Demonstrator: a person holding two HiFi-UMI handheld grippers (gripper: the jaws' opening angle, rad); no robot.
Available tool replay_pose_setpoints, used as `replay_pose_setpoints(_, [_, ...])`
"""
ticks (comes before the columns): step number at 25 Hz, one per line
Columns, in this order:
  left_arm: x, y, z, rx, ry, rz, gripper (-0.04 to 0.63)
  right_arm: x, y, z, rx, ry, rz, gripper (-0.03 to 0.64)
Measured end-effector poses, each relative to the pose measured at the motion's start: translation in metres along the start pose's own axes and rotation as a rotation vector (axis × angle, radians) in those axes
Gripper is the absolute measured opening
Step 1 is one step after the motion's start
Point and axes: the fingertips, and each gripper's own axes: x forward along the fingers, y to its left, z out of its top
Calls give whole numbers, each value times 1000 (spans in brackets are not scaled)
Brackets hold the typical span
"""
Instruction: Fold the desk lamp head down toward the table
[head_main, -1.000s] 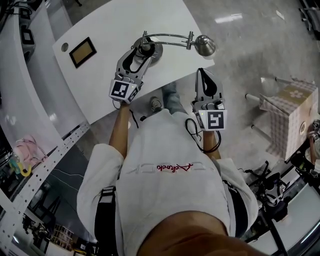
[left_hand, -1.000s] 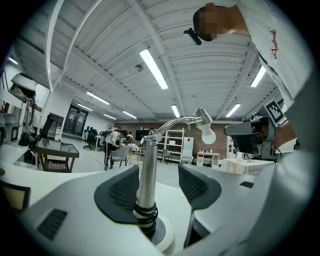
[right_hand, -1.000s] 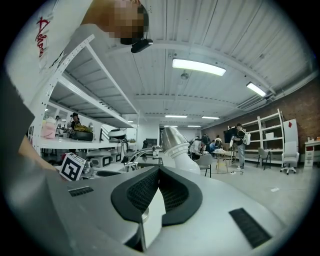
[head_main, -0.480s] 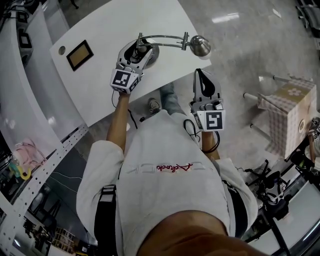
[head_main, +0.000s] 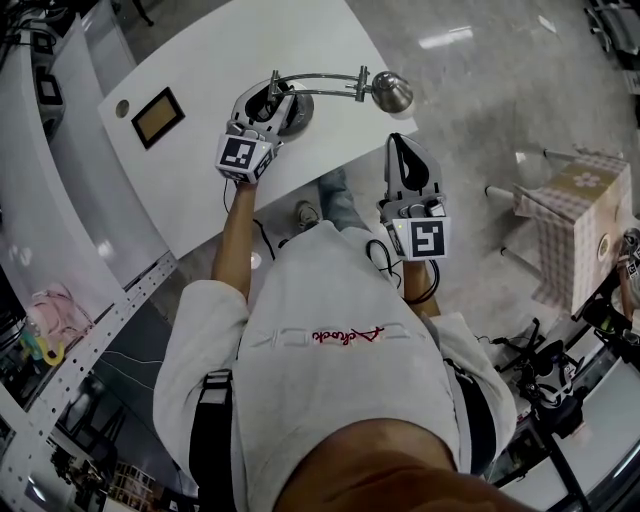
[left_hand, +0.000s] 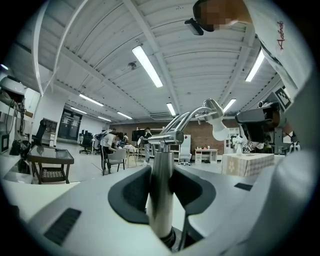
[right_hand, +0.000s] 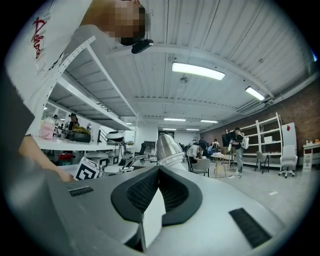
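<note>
Left hand-held gripper (head_main: 278, 103), jaws just closing, clamps upright chrome desk lamp post (left_hand: 162, 190) on white table (head_main: 200, 60); right hand-held gripper (head_main: 404, 148) closed, empty.

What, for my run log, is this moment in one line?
left gripper: jaws have just been closing onto upright chrome lamp post | right gripper: shut, empty | dome-shaped chrome lamp head: raised, not yet folded
</note>
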Motion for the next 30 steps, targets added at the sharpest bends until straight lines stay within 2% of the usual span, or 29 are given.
replay_pose_setpoints(6, [1,0,0,-10,-1,-12,146,5,-1,6,-27,6,-5,25])
replay_pose_setpoints(7, [1,0,0,-11,-2,-13,146,7,-1,7,-53,13,-12,58])
replay_pose_setpoints(8, [1,0,0,-12,-3,-13,146,8,-1,9,-93,23,-19,95])
replay_pose_setpoints(12, [1,0,-1,-13,-2,-16,146,14,0,16,-292,63,-36,98])
replay_pose_setpoints(16, [2,0,-1,-15,-3,-17,146,21,-3,32,-387,28,-83,146])
replay_pose_setpoints(19, [1,0,-2,-17,-4,-15,146,26,-3,31,-458,73,-95,186])
replay_pose_setpoints(23, [2,0,-1,-20,-2,-14,146,36,-6,29,-646,159,-81,220])
replay_pose_setpoints(25, [2,1,0,-19,-3,-13,146,41,-6,26,-701,205,-65,267])
replay_pose_setpoints(27, [2,1,0,-21,-4,-10,146,44,-5,23,-693,237,-52,301])
replay_pose_setpoints(30, [2,0,-1,-25,-3,-7,146,48,-8,20,-620,257,-64,302])
